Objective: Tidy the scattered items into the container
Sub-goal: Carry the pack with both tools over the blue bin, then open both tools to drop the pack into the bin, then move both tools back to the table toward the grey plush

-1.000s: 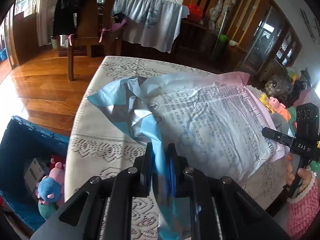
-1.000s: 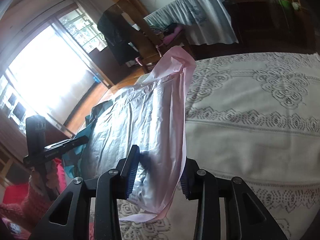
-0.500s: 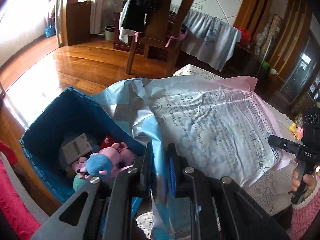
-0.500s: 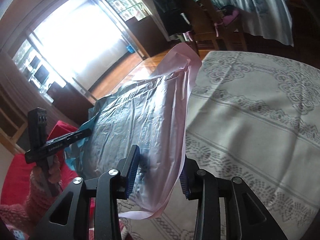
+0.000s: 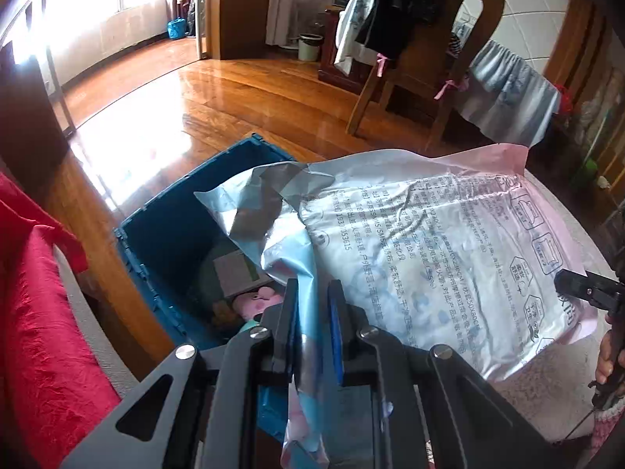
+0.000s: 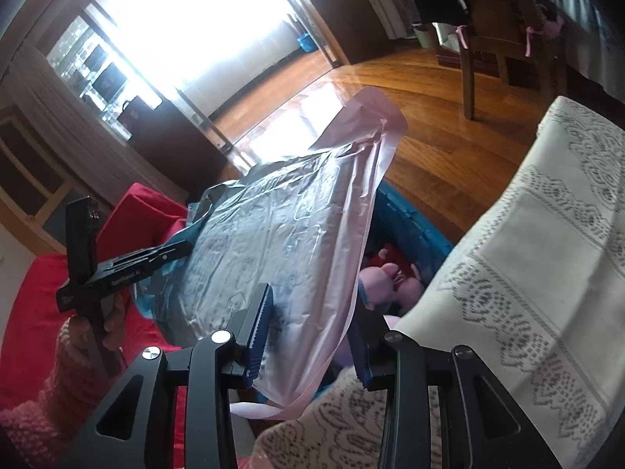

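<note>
The plastic package [image 5: 429, 258] carries printed Chinese text, too small to read, with the digits "053615". Its pictogram labels are illegible.

The left gripper [image 5: 312, 328] pinches the blue edge of a large plastic package [image 5: 429, 258]. The package hangs over the blue bin [image 5: 156, 242], where a pink plush toy [image 5: 261, 299] lies. A wooden chair [image 5: 422, 58] stands far behind.

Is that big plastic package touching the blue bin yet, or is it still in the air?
Cannot tell. In the left wrist view the package overhangs the bin and hides its near rim; the right wrist view hides the underside too.
</note>
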A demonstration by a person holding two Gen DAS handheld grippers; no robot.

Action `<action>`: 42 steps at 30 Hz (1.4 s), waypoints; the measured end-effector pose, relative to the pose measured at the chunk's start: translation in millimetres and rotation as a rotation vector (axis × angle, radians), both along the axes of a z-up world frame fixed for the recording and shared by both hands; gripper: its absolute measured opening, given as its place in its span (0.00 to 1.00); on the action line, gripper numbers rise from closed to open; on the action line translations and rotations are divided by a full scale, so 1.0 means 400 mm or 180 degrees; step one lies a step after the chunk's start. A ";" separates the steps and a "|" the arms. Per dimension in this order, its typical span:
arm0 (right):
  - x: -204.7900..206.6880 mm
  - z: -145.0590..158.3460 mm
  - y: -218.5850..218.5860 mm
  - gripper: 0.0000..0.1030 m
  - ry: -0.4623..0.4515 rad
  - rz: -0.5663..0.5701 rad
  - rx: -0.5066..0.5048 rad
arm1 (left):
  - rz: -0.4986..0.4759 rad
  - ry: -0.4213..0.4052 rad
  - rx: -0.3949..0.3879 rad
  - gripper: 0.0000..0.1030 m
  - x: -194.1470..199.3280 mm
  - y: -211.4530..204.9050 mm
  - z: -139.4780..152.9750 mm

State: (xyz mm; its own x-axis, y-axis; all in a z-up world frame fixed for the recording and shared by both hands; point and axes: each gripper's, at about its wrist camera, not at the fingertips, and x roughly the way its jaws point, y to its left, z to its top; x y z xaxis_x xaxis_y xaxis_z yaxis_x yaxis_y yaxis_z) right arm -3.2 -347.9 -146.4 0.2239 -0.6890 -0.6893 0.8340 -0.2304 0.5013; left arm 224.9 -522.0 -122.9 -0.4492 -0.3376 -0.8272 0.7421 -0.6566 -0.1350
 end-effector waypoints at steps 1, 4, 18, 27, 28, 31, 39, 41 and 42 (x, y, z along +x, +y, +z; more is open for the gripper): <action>0.009 -0.011 -0.034 0.35 0.0000 0.0022 0.0034 | 0.0053 -0.0040 -0.0002 0.13 0.005 -0.024 -0.012; 0.021 -0.051 -0.117 0.38 -0.0028 0.0003 0.0119 | 0.0212 -0.0161 -0.0006 0.13 0.021 -0.096 -0.050; 0.095 -0.164 -0.207 0.99 0.0200 -0.0069 0.0808 | 0.0247 -0.0654 0.0234 0.71 -0.025 -0.122 -0.206; 0.097 -0.153 -0.184 1.00 0.0105 -0.0133 0.0870 | 0.0258 -0.0711 0.0272 0.71 -0.028 -0.111 -0.197; 0.098 -0.154 -0.183 1.00 0.0095 -0.0136 0.0878 | 0.0253 -0.0728 0.0272 0.71 -0.029 -0.108 -0.196; 0.094 -0.150 -0.165 1.00 0.0029 -0.0147 0.0842 | 0.0241 -0.0785 0.0261 0.71 -0.033 -0.098 -0.189; 0.001 -0.076 0.031 1.00 -0.0093 -0.0507 0.0541 | -0.0334 -0.0771 -0.0047 0.71 -0.142 0.063 -0.083; -0.037 -0.037 0.117 1.00 -0.0024 -0.0702 0.0451 | -0.0607 -0.0687 -0.0108 0.71 -0.200 0.134 -0.044; -0.054 -0.013 0.163 1.00 0.0009 -0.0792 0.0364 | -0.0729 -0.0630 -0.0115 0.71 -0.229 0.167 -0.025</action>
